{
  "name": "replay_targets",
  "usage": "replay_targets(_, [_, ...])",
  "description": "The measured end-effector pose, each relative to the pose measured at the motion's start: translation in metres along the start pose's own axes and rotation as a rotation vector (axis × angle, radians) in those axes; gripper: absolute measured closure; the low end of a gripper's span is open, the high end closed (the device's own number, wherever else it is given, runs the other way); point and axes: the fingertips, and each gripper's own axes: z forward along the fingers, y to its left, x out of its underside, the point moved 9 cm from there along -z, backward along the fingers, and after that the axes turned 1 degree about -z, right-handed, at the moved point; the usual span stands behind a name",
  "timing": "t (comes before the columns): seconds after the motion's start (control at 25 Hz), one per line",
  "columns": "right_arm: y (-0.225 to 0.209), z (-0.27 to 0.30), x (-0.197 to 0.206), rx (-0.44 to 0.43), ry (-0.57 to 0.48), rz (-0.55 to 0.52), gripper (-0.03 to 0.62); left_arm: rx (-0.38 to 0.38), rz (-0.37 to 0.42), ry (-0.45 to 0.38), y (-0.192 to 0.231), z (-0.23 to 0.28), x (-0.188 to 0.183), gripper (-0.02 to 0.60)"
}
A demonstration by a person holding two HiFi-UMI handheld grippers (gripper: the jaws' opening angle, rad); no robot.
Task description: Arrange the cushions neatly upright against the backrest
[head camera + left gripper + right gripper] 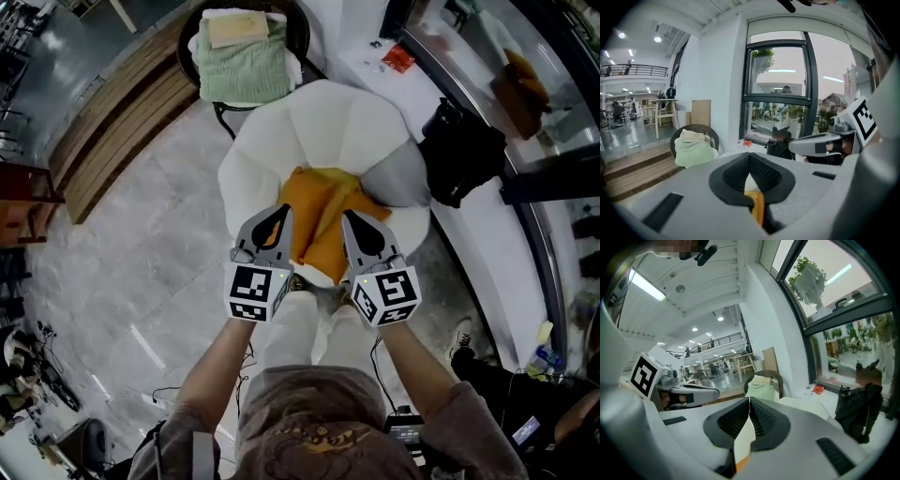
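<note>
Left claw: your left claw was clamped shut on the near edge of the orange cushion; the left gripper view had orange fabric squeezed between the closed jaws
Right claw: your right claw was shut on the same cushion, just right of the left one; the right gripper view had a pale strip with an orange end pinched between the jaws
Orange cushion: it lay crumpled on the seat of the white chair, near edge in both claws, far edge toward the backrest, not upright
Grey cushion: the grey cushion sat at the right of the seat against the chair's rim, touching the orange one
White chair: round, with a backrest of petal-shaped panels curving round the far side
Wicker chair: the wicker chair stood just behind the white chair, with a folded green blanket piled in it
Black bag: the black bag sat on the white ledge right of the chair, by the window
Claws vs each other: side by side, near but apart, both pointing at the backrest
</note>
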Motion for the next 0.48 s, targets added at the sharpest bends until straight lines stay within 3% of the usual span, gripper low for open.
replay_targets(0.48, [-0.023, 0.078, 0.096, 0.046, 0.053, 0.032, 0.571, 0.033, -0.047, 0.074, 0.046, 0.078, 0.104, 0.577])
